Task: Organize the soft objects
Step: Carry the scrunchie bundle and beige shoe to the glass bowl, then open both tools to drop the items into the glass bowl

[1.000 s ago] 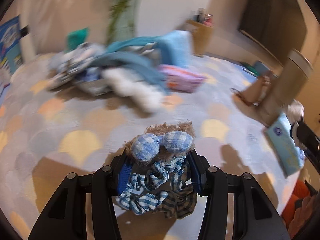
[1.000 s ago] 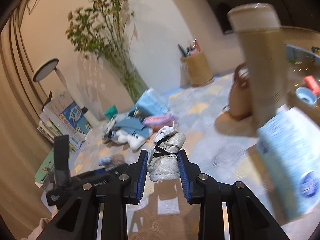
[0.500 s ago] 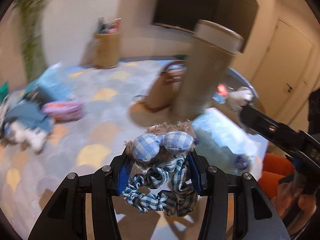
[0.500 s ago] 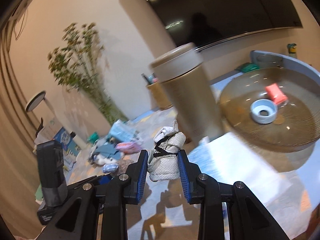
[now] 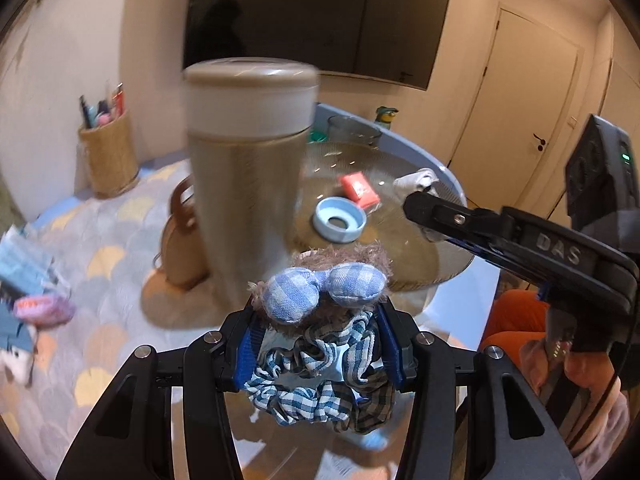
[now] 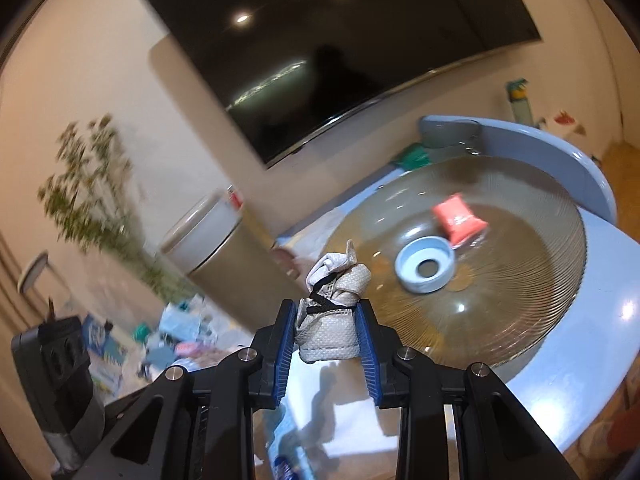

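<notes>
My left gripper (image 5: 320, 344) is shut on a plush toy (image 5: 324, 284) with blue checked ears and checked scrunchies (image 5: 320, 380) hanging under it. It is held up in front of a tall tan canister (image 5: 248, 168). My right gripper (image 6: 326, 344) is shut on a small white mesh baby shoe (image 6: 332, 316) with a black lace, held above the near edge of a round glass tray (image 6: 520, 280). The right gripper also shows in the left wrist view (image 5: 520, 248), to the right, over the tray (image 5: 400, 240).
The glass tray holds a blue ring (image 6: 425, 270) and a red packet (image 6: 458, 220) and sits on a blue table (image 6: 600, 320). A heap of soft things (image 6: 188, 332) lies on the patterned rug (image 5: 100, 280). A brown bag (image 5: 180, 248) and a wicker basket (image 5: 108, 156) stand by the wall.
Both grippers have swung away from the heap on the rug toward the canister and the glass tray, each still holding its object. The tray is now much closer.
</notes>
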The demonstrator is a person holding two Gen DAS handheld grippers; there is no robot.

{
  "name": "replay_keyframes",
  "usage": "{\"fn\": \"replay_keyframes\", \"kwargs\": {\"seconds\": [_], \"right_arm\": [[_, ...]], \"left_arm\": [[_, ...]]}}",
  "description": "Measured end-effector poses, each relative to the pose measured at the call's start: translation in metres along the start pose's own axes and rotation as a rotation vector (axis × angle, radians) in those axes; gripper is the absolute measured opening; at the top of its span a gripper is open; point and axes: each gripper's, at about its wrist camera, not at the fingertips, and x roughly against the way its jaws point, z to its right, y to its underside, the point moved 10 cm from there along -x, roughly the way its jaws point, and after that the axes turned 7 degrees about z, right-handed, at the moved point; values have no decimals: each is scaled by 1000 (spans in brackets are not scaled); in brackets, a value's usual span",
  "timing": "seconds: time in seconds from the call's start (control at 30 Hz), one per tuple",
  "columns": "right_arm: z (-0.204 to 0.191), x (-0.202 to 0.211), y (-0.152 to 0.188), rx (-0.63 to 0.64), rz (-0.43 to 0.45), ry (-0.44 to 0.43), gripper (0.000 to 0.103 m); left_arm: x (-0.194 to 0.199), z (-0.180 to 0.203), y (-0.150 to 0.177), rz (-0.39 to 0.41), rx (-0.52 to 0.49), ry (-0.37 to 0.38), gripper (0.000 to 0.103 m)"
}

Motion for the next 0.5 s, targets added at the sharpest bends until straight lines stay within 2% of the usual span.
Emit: {"fn": "replay_keyframes", "kwargs": {"seconds": [0.23, 0.33, 0.5], "right_arm": [[25, -11, -38, -40, 16, 34, 30], [30, -17, -56, -14, 24, 59, 30], [44, -26, -80, 34, 35, 147, 30]], "left_arm": [[-22, 22, -21, 14, -22, -7, 48], [-33, 28, -27, 10, 12, 2, 48], [-50, 52, -37, 19, -32, -1, 48]]}}
